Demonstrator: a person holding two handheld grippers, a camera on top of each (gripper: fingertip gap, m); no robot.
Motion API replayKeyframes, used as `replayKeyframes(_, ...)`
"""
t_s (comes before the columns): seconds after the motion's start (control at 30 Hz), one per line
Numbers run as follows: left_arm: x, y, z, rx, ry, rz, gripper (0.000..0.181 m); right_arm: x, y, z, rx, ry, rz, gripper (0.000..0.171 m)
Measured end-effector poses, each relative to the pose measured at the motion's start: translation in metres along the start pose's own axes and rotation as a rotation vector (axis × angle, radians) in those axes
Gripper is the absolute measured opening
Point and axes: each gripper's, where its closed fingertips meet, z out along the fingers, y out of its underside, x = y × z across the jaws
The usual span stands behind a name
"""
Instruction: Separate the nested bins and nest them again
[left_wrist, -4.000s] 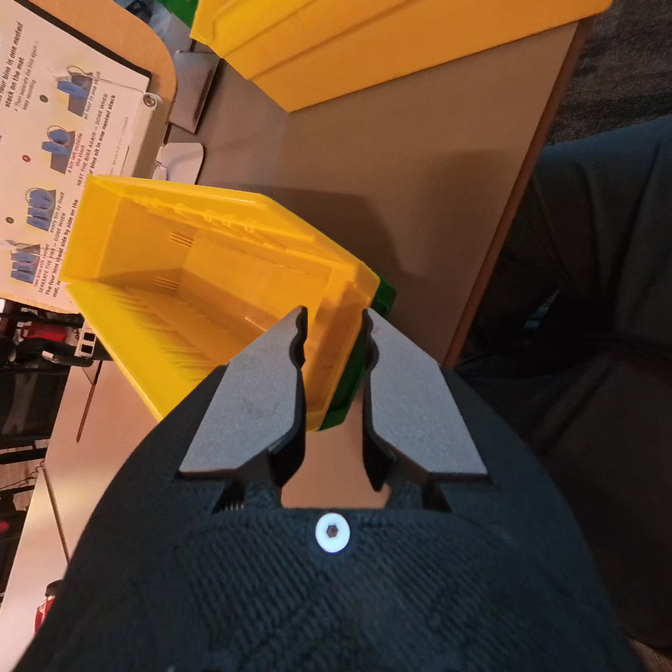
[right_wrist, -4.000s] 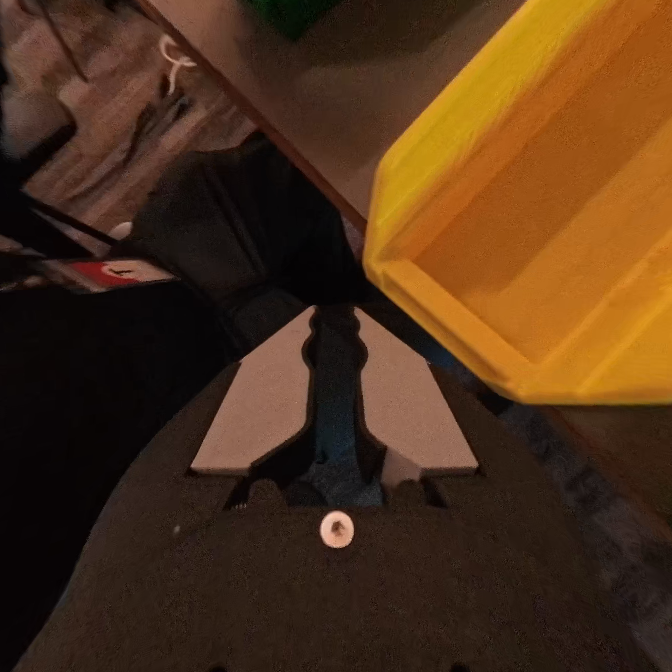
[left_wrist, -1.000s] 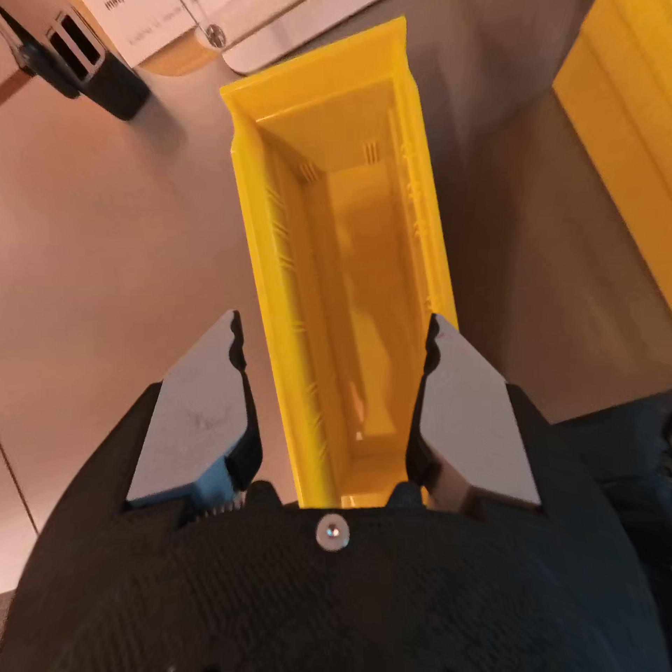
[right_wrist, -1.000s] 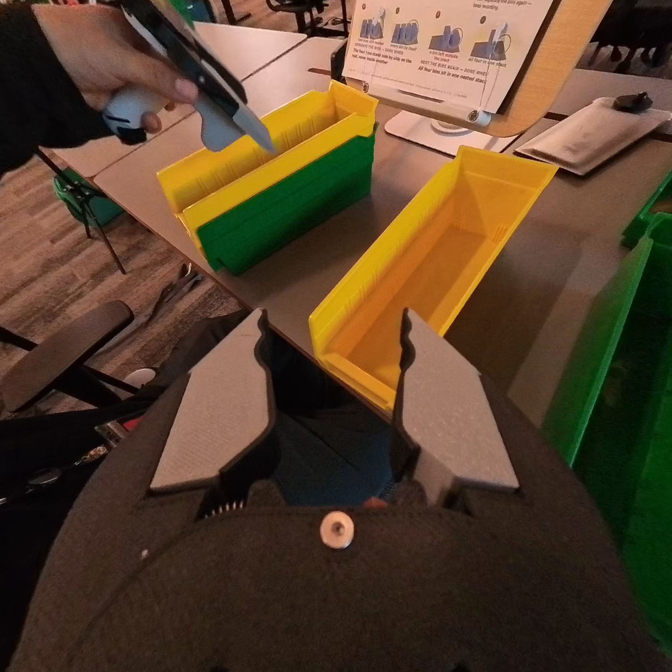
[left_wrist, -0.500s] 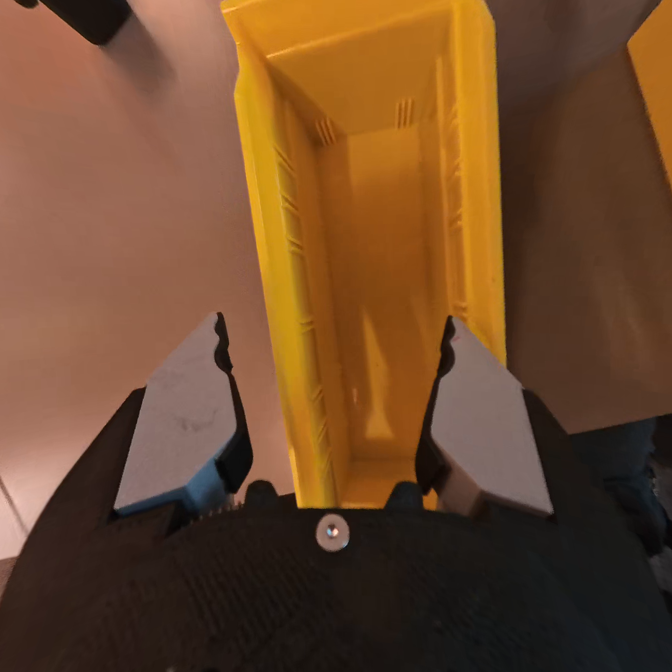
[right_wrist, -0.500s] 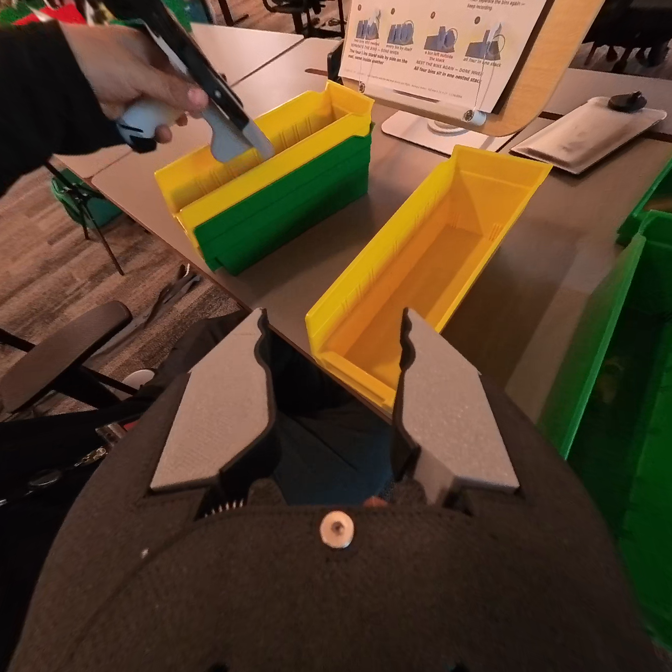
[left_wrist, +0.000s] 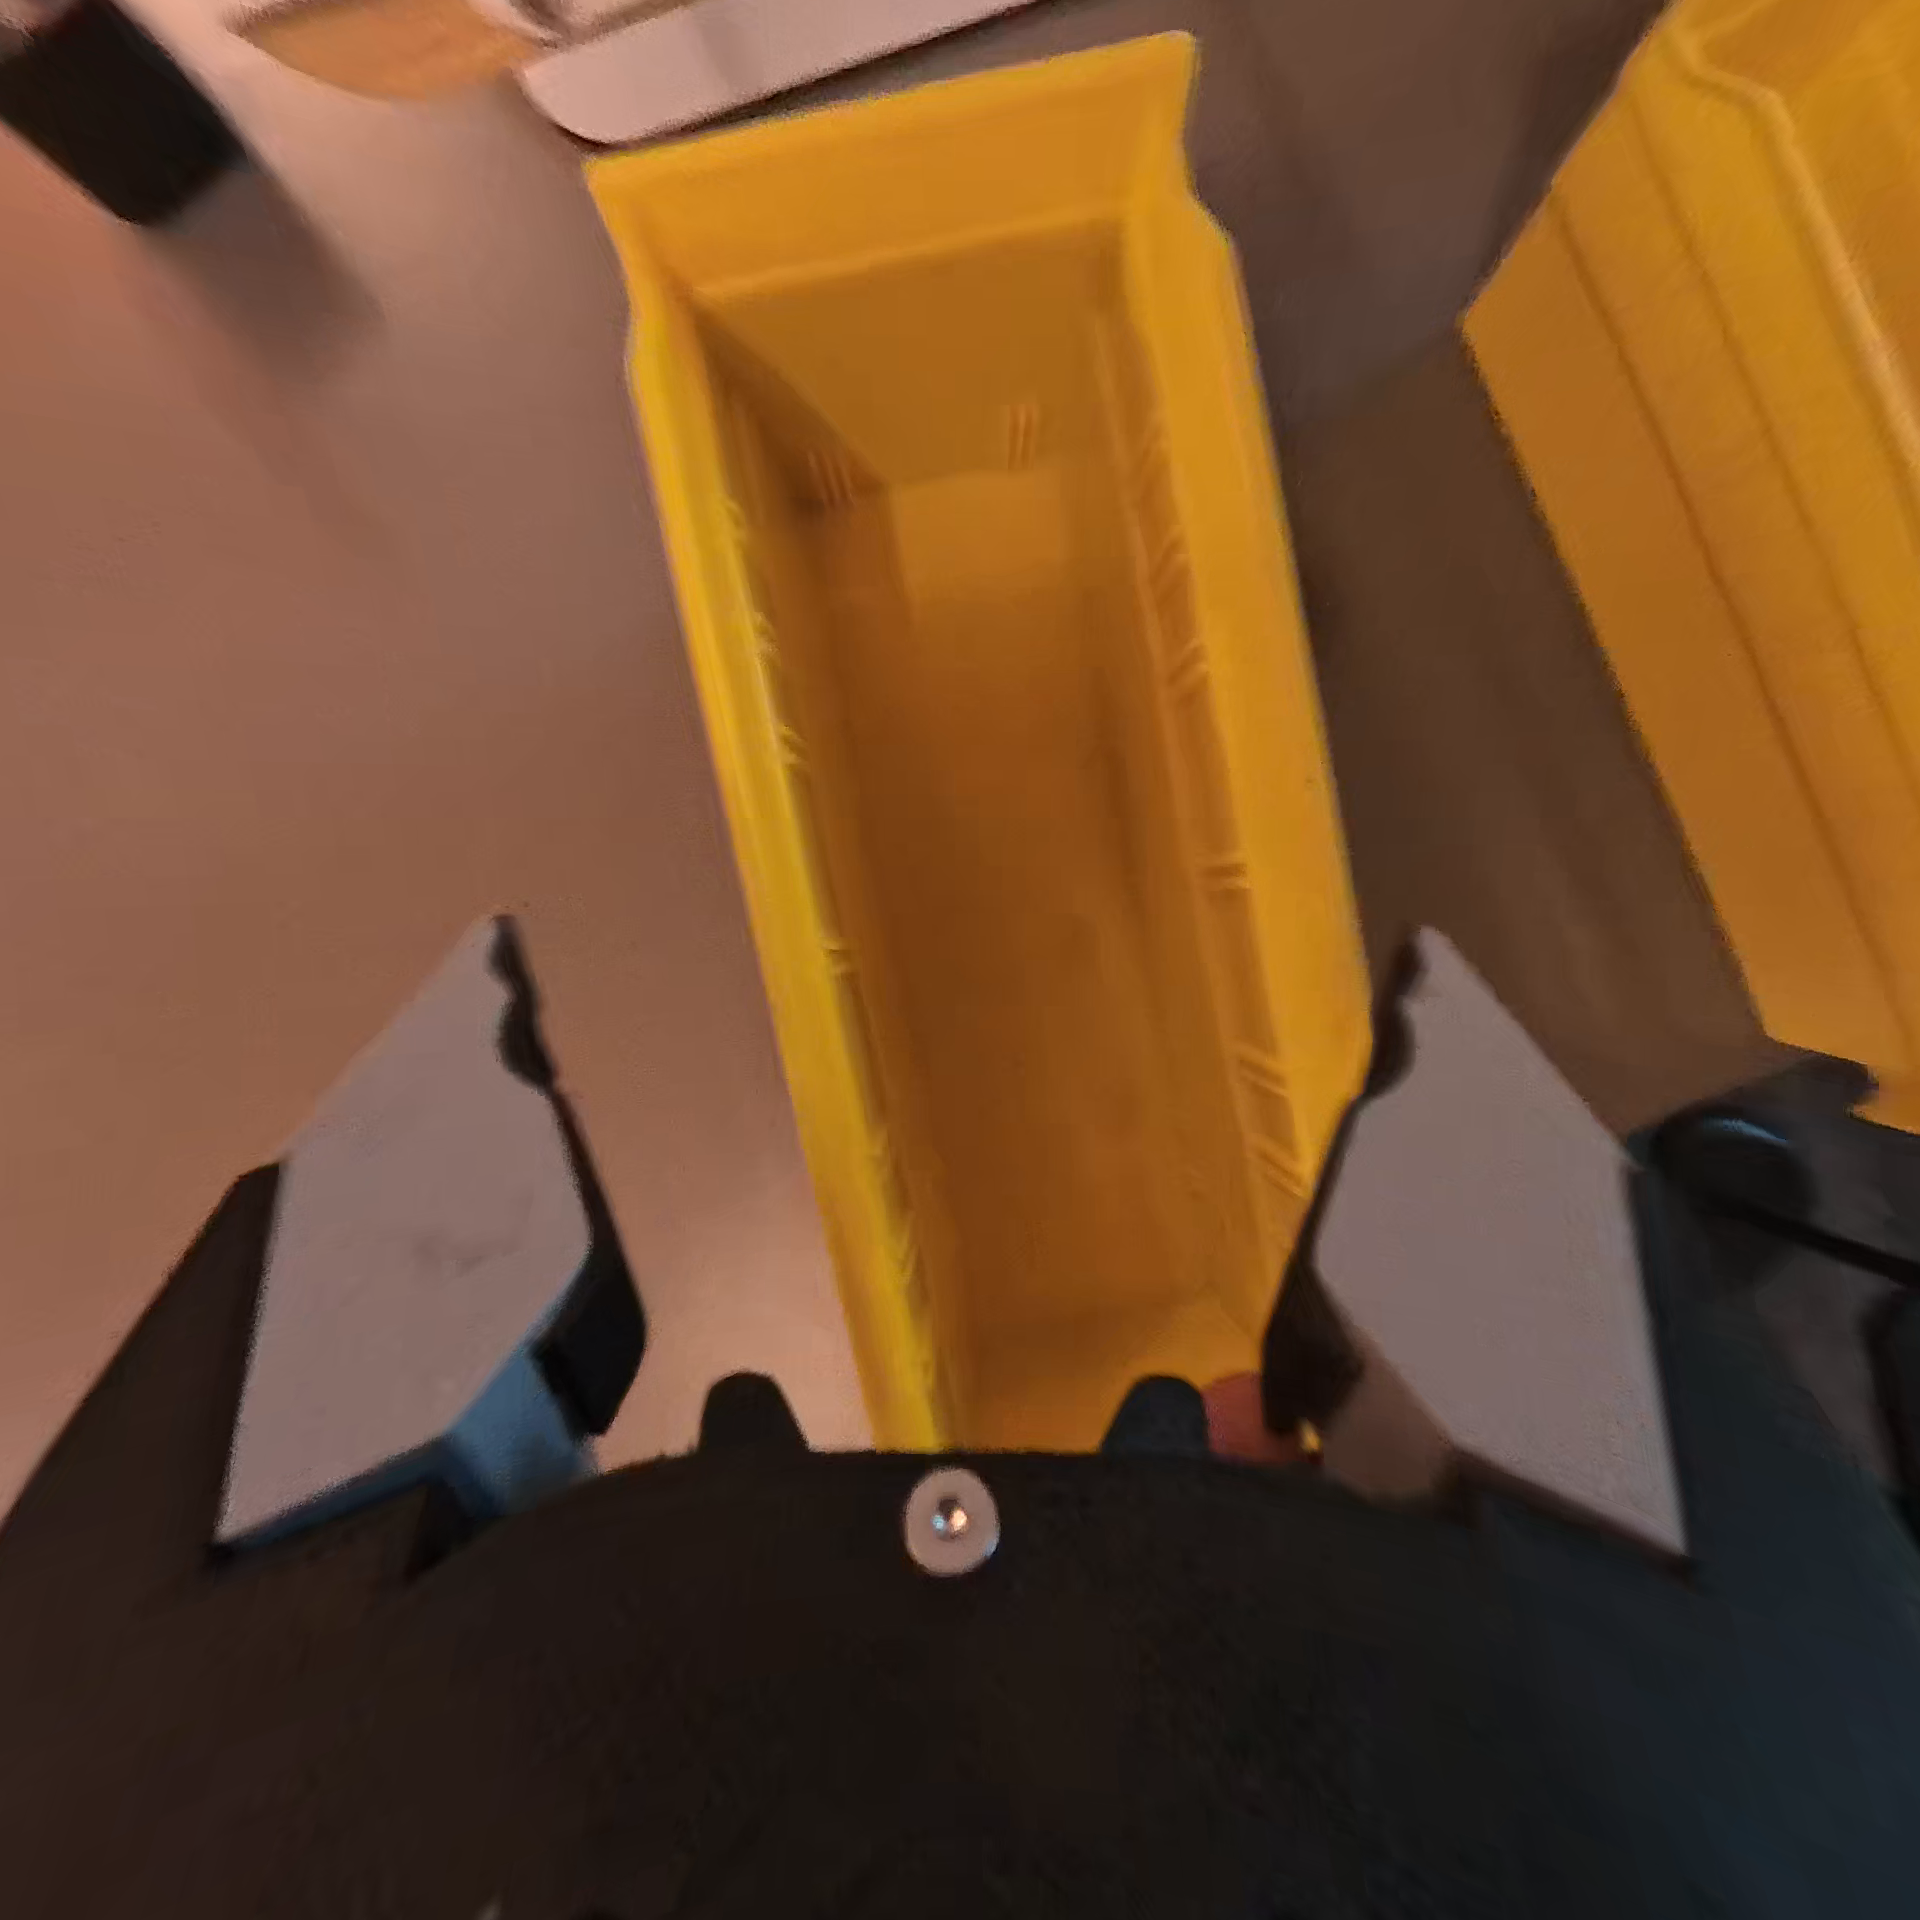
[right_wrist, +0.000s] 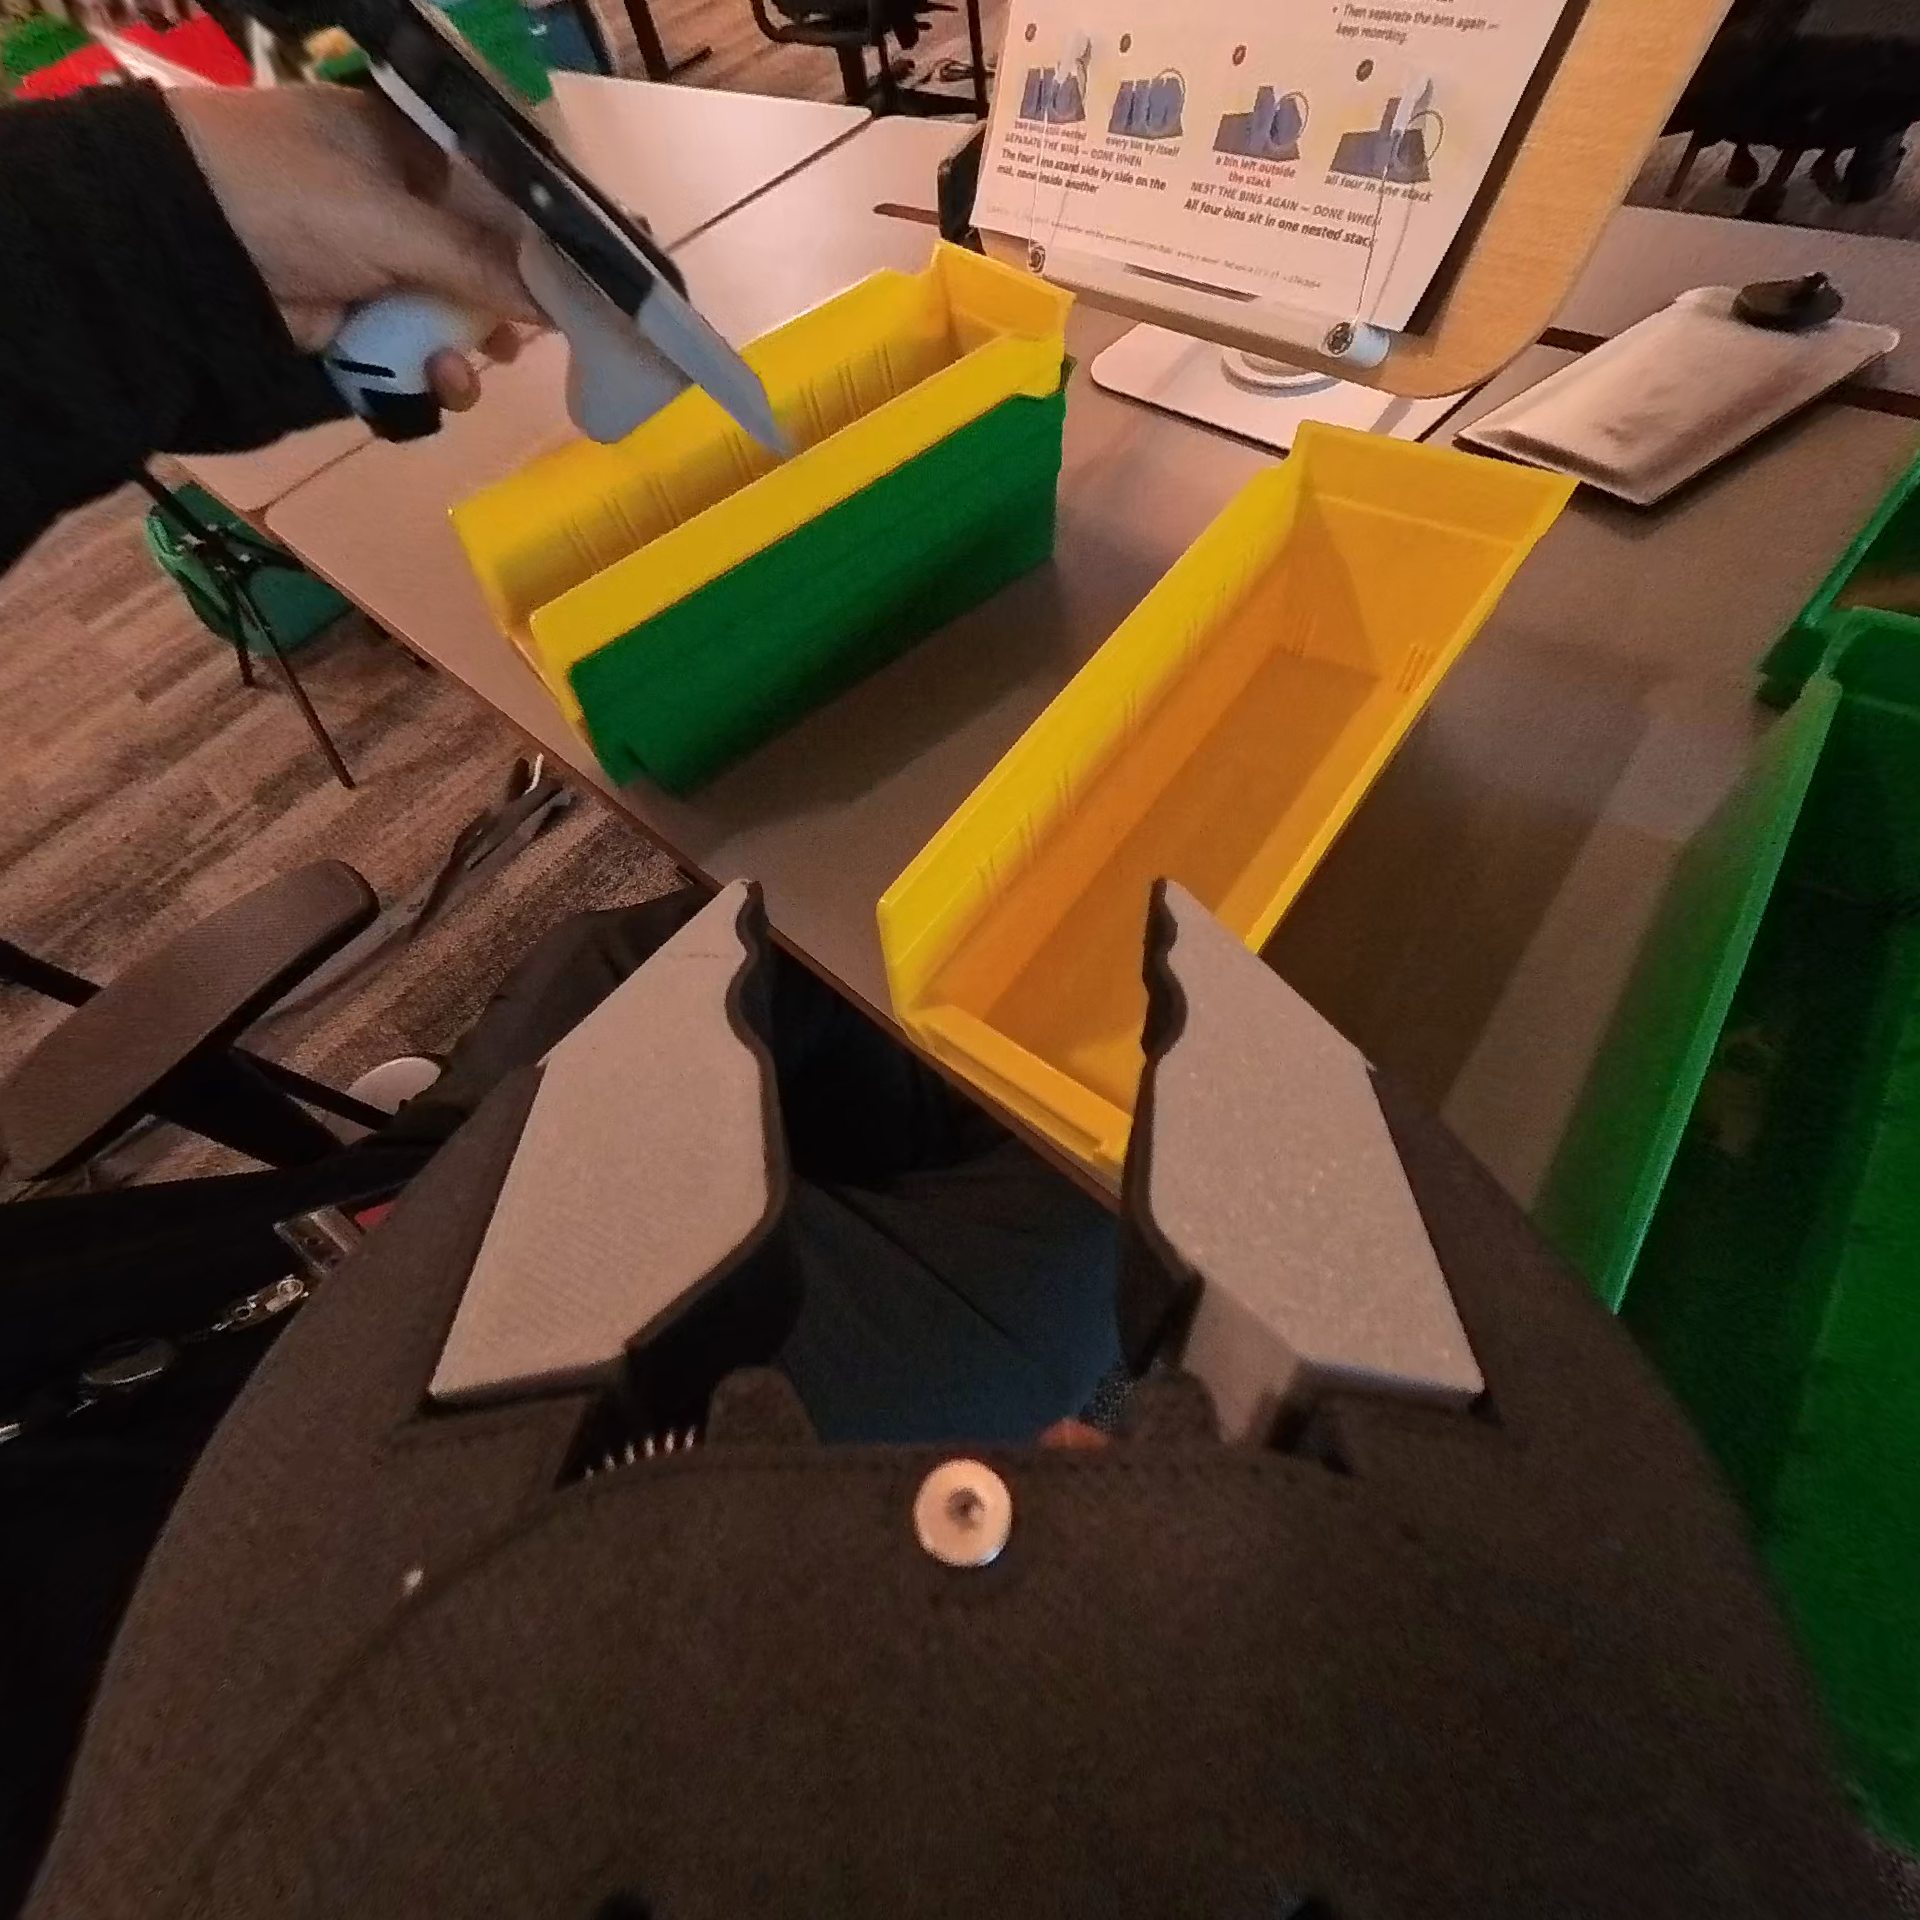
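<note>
A yellow bin sits nested in a green bin at the table's left front. In the left wrist view this yellow bin runs away from me. My left gripper is open wide above its near end. The right finger is close beside the bin's right wall and the left finger is over bare table. A hand holds this gripper in the right wrist view. A second yellow bin stands alone at the front edge. My right gripper is open and empty just before its near end.
A large green bin stands at the right. An instruction sheet on a stand and a grey pad are at the back of the table. A chair is on the floor at the left.
Four seconds ago my left gripper was shut on the nested yellow bin's end wall; it has let go and opened wide over that bin. My right gripper has opened and now hardly moves.
</note>
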Motion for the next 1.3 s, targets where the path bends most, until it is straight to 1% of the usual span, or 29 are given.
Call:
replayKeyframes(0.03,0.006,0.002,-0.002,-0.017,0.055,-0.021,0.150,0.001,0.000,0.001,-0.001,0.000,0.003,0.070)
replayKeyframes(0.07,0.007,0.001,-0.004,-0.011,0.075,-0.033,0.159,0.002,0.000,0.001,-0.002,-0.001,0.006,0.070)
replayKeyframes(0.17,0.005,-0.003,-0.008,0.010,0.065,-0.041,0.159,0.003,0.001,0.002,-0.005,-0.001,0.010,0.070)
replayKeyframes(0.3,0.014,0.003,0.002,-0.025,0.037,-0.022,0.159,0.001,0.000,0.001,-0.002,-0.001,0.003,0.070)
replayKeyframes(0.37,0.019,0.006,0.010,-0.041,0.008,-0.013,0.155,0.000,0.000,0.001,-0.003,-0.001,0.001,0.070)
replayKeyframes(0.47,0.017,0.013,0.024,-0.087,-0.070,0.001,0.137,-0.001,0.002,0.002,-0.014,-0.001,0.001,0.070)
replayKeyframes(0.5,0.019,0.013,0.026,-0.090,-0.062,0.002,0.138,-0.001,0.003,0.003,-0.017,-0.002,-0.001,0.070)
replayKeyframes(0.53,0.019,0.010,0.026,-0.076,-0.065,-0.002,0.135,-0.002,0.003,0.003,-0.019,-0.002,-0.003,0.070)
replayKeyframes(0.7,0.018,0.010,0.025,-0.083,-0.077,0.036,0.136,-0.008,0.000,0.008,-0.019,-0.019,-0.015,0.070)
replayKeyframes(0.87,0.018,0.005,0.024,-0.059,-0.083,0.118,0.134,-0.022,0.002,0.023,-0.063,-0.033,-0.060,0.072)
replayKeyframes(0.97,0.015,0.003,0.024,-0.052,-0.067,0.145,0.128,-0.030,0.001,0.033,-0.080,-0.031,-0.096,0.072)
replayKeyframes(1.13,0.007,0.001,0.021,-0.044,-0.033,0.095,0.123,-0.040,0.005,0.049,-0.127,-0.035,-0.137,0.072)
replayKeyframes(1.17,0.005,0.001,0.021,-0.051,-0.019,0.090,0.121,-0.040,0.006,0.050,-0.137,-0.026,-0.146,0.075)
replayKeyframes(1.3,-0.001,0.002,0.018,-0.052,0.030,0.068,0.120,-0.037,0.006,0.051,-0.140,-0.012,-0.155,0.074)
